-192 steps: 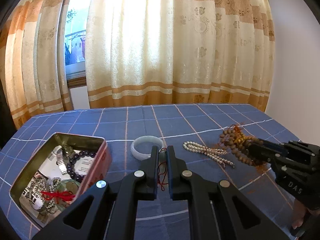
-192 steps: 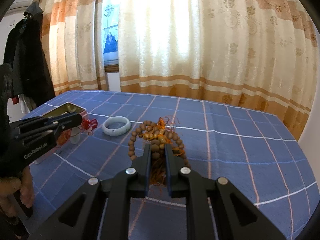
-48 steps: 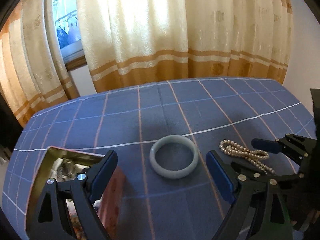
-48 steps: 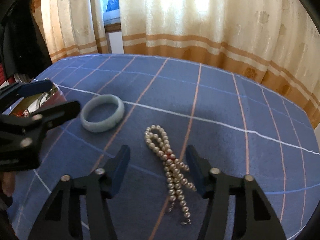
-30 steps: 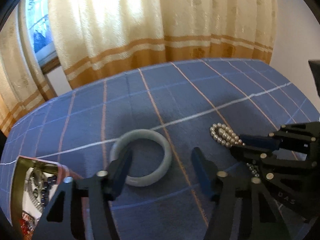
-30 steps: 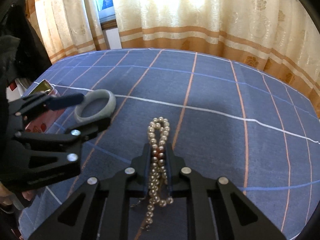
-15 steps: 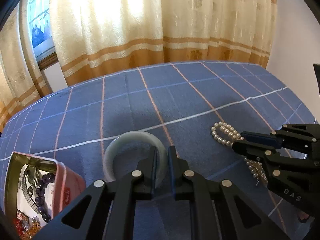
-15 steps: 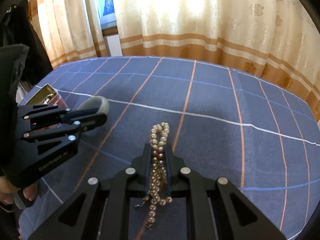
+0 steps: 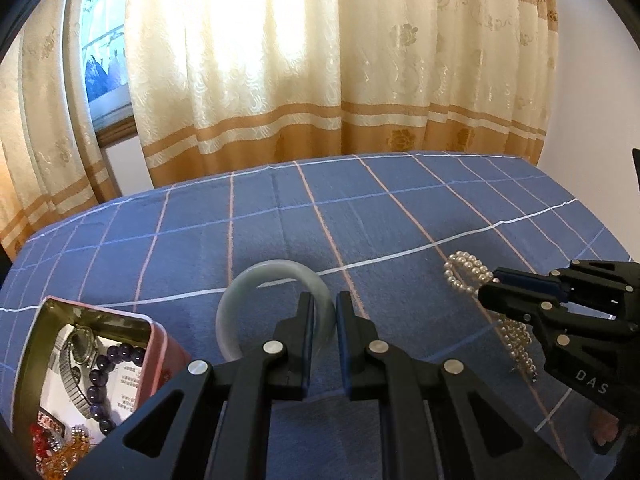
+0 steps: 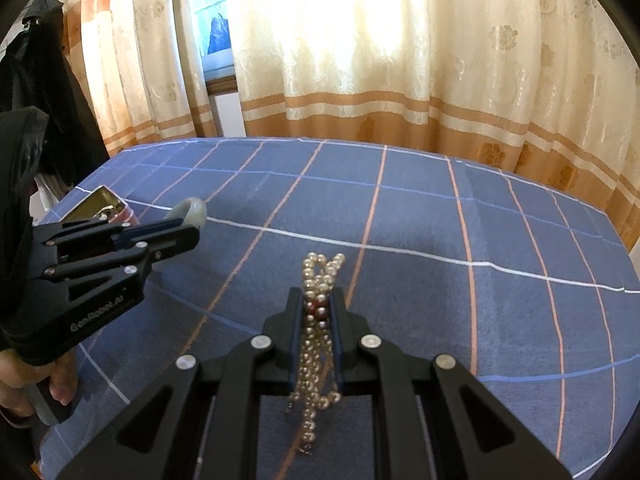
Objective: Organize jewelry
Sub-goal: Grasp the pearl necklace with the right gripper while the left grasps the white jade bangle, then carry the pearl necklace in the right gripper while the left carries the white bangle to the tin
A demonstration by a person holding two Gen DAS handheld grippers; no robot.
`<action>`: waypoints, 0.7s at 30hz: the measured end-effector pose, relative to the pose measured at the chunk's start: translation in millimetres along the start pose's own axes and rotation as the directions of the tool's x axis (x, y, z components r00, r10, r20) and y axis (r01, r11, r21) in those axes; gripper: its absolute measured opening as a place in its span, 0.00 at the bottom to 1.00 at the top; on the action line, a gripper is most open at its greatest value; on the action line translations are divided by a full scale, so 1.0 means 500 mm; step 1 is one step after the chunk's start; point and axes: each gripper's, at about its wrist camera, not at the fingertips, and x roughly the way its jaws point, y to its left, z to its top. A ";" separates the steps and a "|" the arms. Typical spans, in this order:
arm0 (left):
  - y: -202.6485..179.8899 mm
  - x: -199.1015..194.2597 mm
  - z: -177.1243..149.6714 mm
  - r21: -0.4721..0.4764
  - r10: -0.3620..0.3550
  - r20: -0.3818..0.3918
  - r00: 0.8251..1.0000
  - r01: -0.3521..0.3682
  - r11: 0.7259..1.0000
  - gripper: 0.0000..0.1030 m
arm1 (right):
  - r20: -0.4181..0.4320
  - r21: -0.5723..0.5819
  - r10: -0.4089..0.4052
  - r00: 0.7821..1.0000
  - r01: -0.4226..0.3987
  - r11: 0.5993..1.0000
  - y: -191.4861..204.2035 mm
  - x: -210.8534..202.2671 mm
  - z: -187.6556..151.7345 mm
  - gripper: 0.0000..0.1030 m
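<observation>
both lifted now: bangle and pearl strand raised off blue cloth.
left gripper pinching bangle rim at 6 o'clock, right gripper pinching pearls; tin at 8 o'clock, likely next stop.

someone's home for sure, floral cream curtains over a window, checked blue cloth on the desk, coat hanging nearby
</observation>
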 end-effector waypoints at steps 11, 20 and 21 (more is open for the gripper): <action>-0.005 -0.016 -0.004 0.010 0.027 0.039 0.999 -0.028 1.000 0.10 | 0.046 -0.009 0.001 0.999 0.000 1.000 0.010 -0.015 -0.002 0.15; -0.010 -0.031 -0.009 0.015 0.053 0.067 0.996 -0.054 0.998 0.10 | 0.094 -0.026 0.000 0.996 0.002 1.000 0.026 -0.030 -0.004 0.15; -0.012 -0.034 -0.010 0.016 0.058 0.071 0.996 -0.059 0.998 0.10 | 0.100 -0.025 0.000 0.995 0.003 1.000 0.027 -0.033 -0.006 0.15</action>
